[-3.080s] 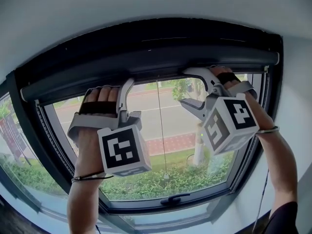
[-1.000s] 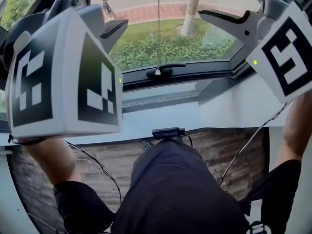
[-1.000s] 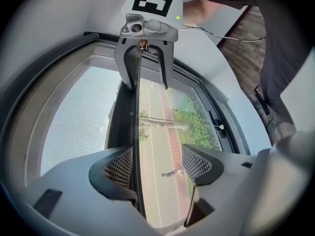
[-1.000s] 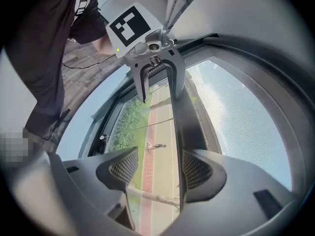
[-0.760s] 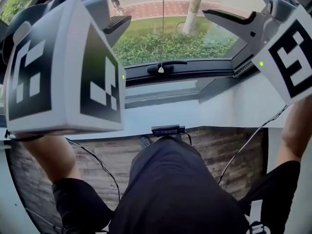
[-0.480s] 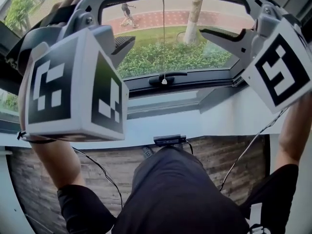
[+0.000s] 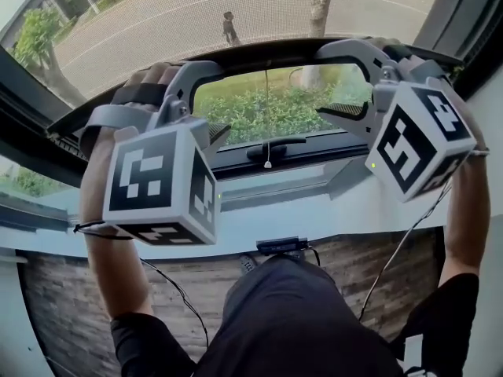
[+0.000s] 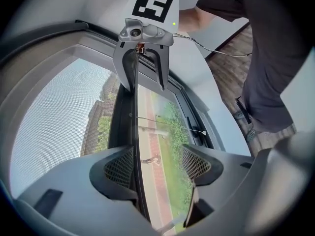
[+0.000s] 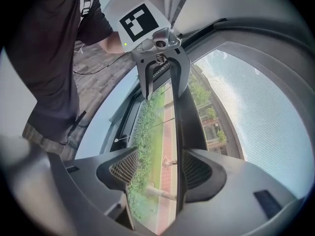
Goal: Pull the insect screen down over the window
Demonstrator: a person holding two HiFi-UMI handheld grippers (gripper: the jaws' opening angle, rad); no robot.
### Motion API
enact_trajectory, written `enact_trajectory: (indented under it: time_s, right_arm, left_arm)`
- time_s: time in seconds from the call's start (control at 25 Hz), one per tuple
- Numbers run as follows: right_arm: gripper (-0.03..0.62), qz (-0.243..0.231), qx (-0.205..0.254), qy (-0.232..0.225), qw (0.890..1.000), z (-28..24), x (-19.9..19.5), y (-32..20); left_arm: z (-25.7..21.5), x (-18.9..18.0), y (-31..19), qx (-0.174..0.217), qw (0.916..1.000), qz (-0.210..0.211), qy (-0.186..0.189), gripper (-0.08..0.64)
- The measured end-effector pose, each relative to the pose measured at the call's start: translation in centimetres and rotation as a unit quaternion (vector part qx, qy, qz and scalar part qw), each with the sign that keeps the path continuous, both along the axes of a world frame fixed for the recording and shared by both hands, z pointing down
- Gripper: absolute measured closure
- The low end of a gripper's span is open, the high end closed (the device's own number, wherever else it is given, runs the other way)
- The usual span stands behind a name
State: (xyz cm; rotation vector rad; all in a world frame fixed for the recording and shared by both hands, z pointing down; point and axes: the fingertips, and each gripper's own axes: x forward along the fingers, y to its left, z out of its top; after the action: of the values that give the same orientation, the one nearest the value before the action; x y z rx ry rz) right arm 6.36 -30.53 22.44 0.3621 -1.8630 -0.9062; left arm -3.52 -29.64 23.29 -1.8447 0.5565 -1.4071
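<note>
The insect screen's grey mesh [image 7: 196, 6] covers the upper part of the window and ends in a black bottom bar [image 7: 267, 53]. My left gripper [image 7: 212, 100] and right gripper [image 7: 334, 81] are both hooked over that bar, about a hand's width either side of the middle. In the left gripper view the bar [image 8: 125, 102] runs between the jaws of the left gripper [image 8: 156, 166], against one pad, and the other pad stands apart. In the right gripper view the bar [image 9: 184, 117] likewise lies against one pad of the right gripper [image 9: 156, 168]. Each gripper also sees the other across the bar.
Below the bar the window frame carries a black handle [image 7: 275, 148], and a thin pull cord with a bead [image 7: 268, 164] hangs in front of it. A white sill [image 7: 314, 203], a wood-look wall below, cables and the person's dark trousers [image 7: 299, 320] fill the lower view.
Both grippers and the black bar have come down together, and mesh now fills the window above them. The head view has tilted up.
</note>
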Motion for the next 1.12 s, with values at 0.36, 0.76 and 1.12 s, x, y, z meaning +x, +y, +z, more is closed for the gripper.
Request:
enact_trajectory:
  time_s: [0.36,0.76,1.12]
  right_arm:
    - [0.310,0.000,-0.035,0.002,0.999,4.8,0.1,0.2]
    - [0.311,0.007,-0.052,-0.009,0.999,6.3,0.0,0.5]
    - [0.310,0.016,-0.066,-0.004,0.998,6.6,0.0,0.8]
  left_arm:
    - [4.9,0.1,0.2,-0.034,0.9994,-0.007,0.006,0.238]
    - [6.4,0.1,0.4,-0.045,0.9987,-0.020,0.017,0.238]
    - [6.8,0.1,0.8,-0.069,0.9970,-0.028,0.022,0.238]
